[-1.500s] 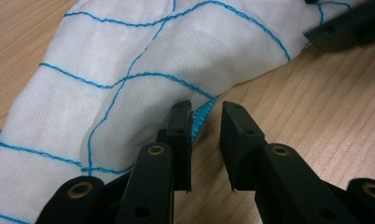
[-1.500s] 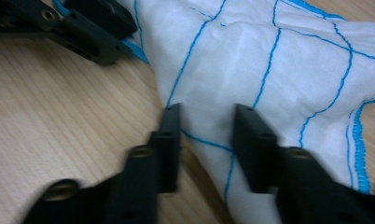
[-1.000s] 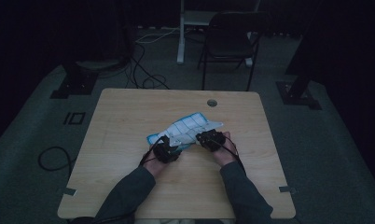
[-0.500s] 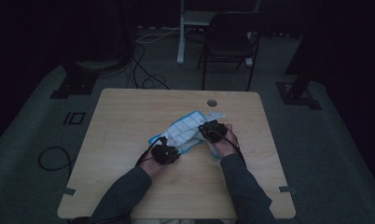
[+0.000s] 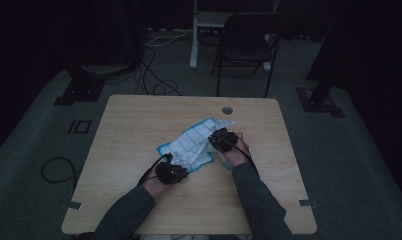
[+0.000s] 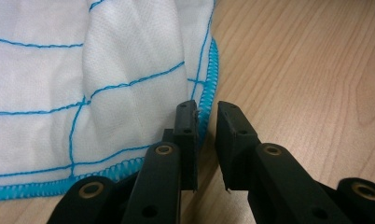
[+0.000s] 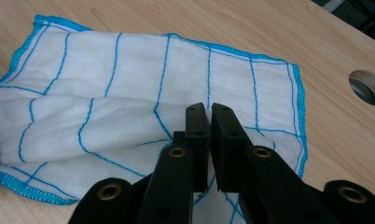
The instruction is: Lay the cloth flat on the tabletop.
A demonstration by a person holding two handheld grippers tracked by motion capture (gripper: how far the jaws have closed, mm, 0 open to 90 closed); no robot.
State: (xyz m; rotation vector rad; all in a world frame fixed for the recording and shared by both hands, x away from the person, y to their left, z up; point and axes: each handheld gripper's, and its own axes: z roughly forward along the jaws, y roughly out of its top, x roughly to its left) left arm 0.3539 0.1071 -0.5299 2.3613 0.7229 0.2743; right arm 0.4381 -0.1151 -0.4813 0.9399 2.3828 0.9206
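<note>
A thin white woven cloth point(image 5: 191, 145) with a blue grid and blue stitched hem is lying rumpled on the pale wood-grain table point(image 5: 134, 125). The left gripper point(image 6: 206, 126) has just been closing; its black fingers point(image 6: 185, 123) are standing narrowly apart astride the cloth's hem. The right gripper point(image 7: 209, 123) is pinching a raised fold of the cloth between nearly closed fingers.

rumpled cloth point(image 5: 191, 146) on wooden table point(image 5: 134, 130)
</note>
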